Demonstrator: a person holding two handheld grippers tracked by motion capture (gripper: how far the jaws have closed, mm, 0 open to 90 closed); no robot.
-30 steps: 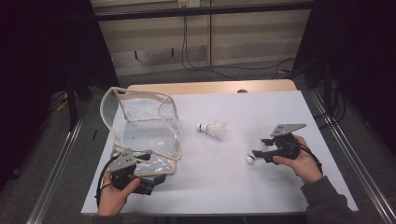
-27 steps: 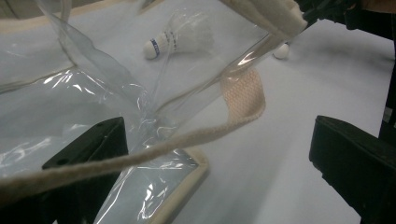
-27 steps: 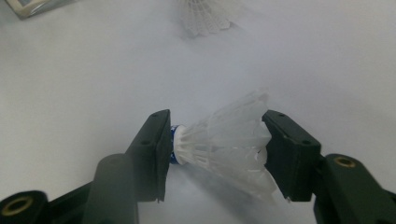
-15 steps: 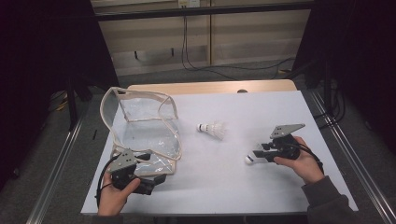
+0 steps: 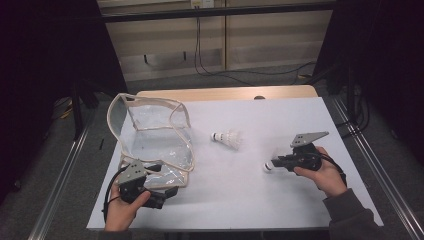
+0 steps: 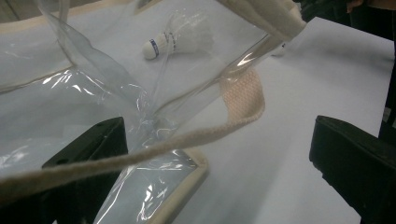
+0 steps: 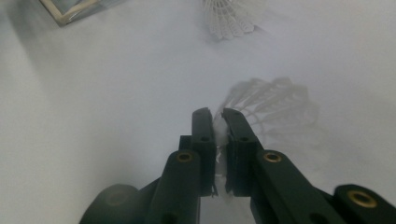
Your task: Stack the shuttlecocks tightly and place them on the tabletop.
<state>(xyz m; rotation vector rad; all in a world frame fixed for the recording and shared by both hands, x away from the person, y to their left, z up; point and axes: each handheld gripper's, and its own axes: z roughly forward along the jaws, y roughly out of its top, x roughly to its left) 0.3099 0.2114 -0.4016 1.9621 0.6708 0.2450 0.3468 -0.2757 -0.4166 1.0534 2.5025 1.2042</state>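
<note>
A clear plastic bag (image 5: 150, 135) with cream edging and a cream strap stands on the left of the white table (image 5: 280, 115). My left gripper (image 5: 169, 193) lies at the bag's near corner. Its jaws stand wide open (image 6: 219, 125), with the strap (image 6: 243, 95) and crumpled bag plastic (image 6: 93, 93) between them. My right gripper (image 5: 275, 165) has just been closing and is shut on a white shuttlecock (image 5: 268, 167). The pads pinch it (image 7: 218, 115), and its feather skirt (image 7: 273, 105) fans out past the tips. A second shuttlecock (image 5: 227, 138) (image 6: 175, 39) (image 7: 229, 18) lies loose mid-table.
A wooden board (image 5: 225, 93) edges the table's far side, with a dark floor, cables and metal rails around it. A hand (image 5: 327, 175) holds the right gripper and another hand (image 5: 122, 212) the left, each near the front edge.
The right gripper's jaws have closed onto the shuttlecock at their tips. Both hands and the bag have stayed where they were.
</note>
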